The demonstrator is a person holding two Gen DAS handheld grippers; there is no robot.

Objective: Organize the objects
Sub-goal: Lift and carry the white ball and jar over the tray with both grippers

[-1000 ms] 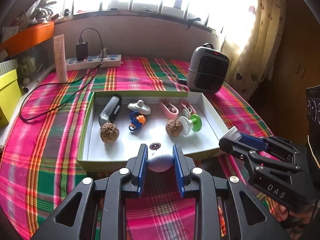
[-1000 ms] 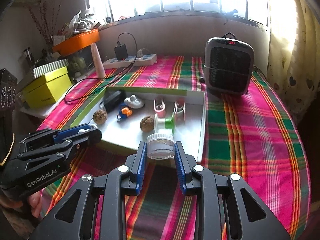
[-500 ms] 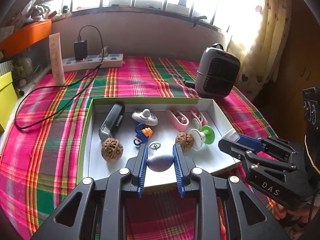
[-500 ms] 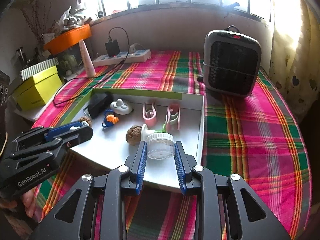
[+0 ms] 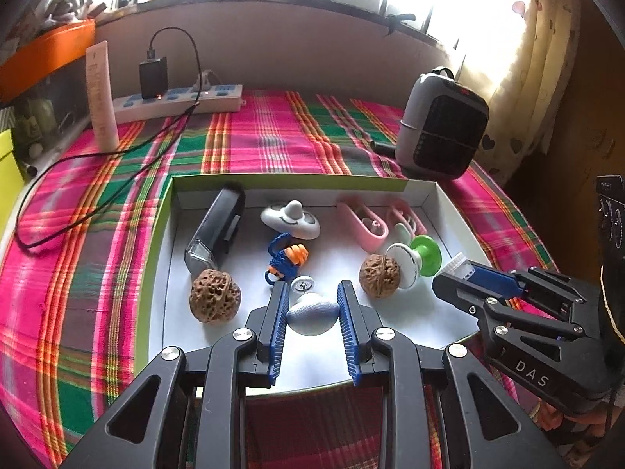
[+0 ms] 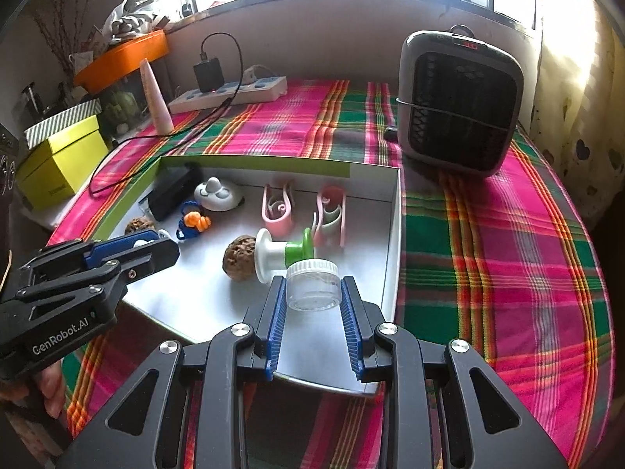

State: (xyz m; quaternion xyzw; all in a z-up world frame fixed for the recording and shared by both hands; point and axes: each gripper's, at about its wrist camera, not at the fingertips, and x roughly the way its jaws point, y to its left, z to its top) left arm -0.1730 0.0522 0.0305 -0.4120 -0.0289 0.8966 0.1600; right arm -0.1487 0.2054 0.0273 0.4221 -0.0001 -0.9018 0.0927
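I counted two brown walnuts and two pink clips in the white shallow box. Left gripper clamped a pale-blue egg-shaped object; right gripper clamped a clear lidded jar, both over the box's near edge.

My left fingers cover the sides of the pale egg, so its full shape escapes me. My left gripper hides most of one walnut. The yellow box is cut off at the edge. The heater's red display is too blurred to read.
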